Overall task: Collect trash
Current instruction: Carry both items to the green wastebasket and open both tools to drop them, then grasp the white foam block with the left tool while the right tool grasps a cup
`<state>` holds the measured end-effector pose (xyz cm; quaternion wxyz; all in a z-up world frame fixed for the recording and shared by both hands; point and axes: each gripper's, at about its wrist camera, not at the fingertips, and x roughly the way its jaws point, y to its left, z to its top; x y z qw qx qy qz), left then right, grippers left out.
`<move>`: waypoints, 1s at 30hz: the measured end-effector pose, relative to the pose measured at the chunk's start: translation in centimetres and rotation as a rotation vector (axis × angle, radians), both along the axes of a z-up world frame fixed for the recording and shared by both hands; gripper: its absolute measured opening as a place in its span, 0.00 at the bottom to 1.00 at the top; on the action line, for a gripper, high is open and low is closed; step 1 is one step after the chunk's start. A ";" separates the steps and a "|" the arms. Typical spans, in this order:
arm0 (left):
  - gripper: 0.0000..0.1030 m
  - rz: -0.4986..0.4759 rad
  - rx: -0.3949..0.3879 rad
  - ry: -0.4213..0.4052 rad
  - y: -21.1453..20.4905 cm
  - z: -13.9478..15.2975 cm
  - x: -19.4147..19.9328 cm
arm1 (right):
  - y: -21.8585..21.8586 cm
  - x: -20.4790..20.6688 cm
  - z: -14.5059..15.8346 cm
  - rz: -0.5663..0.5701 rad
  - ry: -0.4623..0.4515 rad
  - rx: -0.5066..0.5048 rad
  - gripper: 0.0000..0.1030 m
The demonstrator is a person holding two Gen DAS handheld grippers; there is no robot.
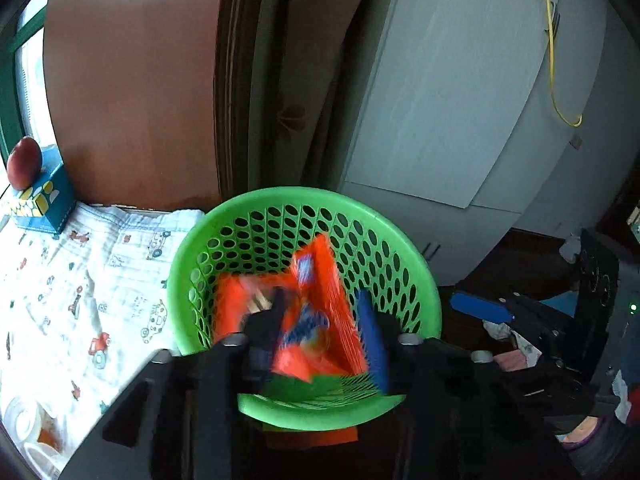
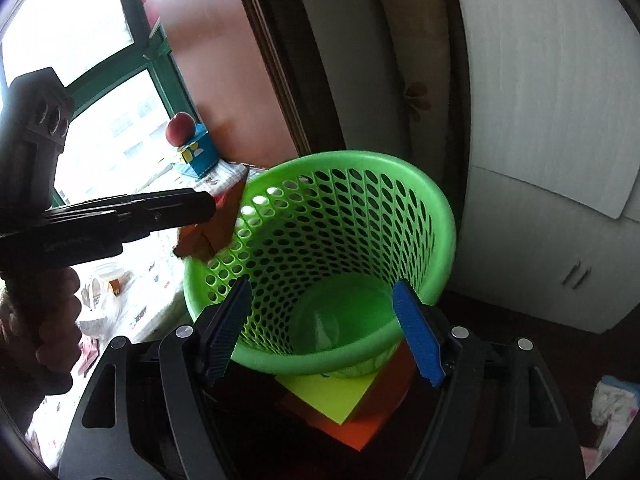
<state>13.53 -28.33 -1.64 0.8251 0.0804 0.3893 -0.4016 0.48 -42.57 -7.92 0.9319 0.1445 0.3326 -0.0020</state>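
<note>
Patterned cloth (image 1: 80, 280) beside green basket (image 2: 360, 168); left gripper (image 1: 320, 328) tilted down, part-open around orange wrapper (image 1: 316, 300).

Green perforated basket (image 2: 340, 240) on yellow and orange paper sheets (image 2: 340, 400), right gripper (image 2: 326, 340) spread above the rim with nothing between the pads, left gripper (image 2: 212, 208) with orange wrapper (image 2: 212, 232) at its tip, at the basket's left rim.

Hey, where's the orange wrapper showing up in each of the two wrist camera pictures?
Left wrist view: the orange wrapper sits low in the centre, blurred, between the left gripper fingers over the green basket.
Right wrist view: it is left of centre, at that gripper's tip above the basket's left rim.
Shared landmark: the red apple on the blue box.
</note>
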 end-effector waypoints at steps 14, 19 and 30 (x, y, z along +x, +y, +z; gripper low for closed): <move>0.51 0.153 0.000 0.002 6.8 0.5 -1.1 | 3.8 -0.6 1.2 0.064 -0.031 -0.023 0.73; 0.56 0.260 0.000 -0.020 12.1 1.2 -2.4 | 7.2 0.0 1.8 0.137 -0.040 -0.035 0.73; 0.62 0.515 0.031 -0.036 24.7 0.5 -4.7 | 14.9 2.6 2.5 0.308 -0.049 -0.009 0.73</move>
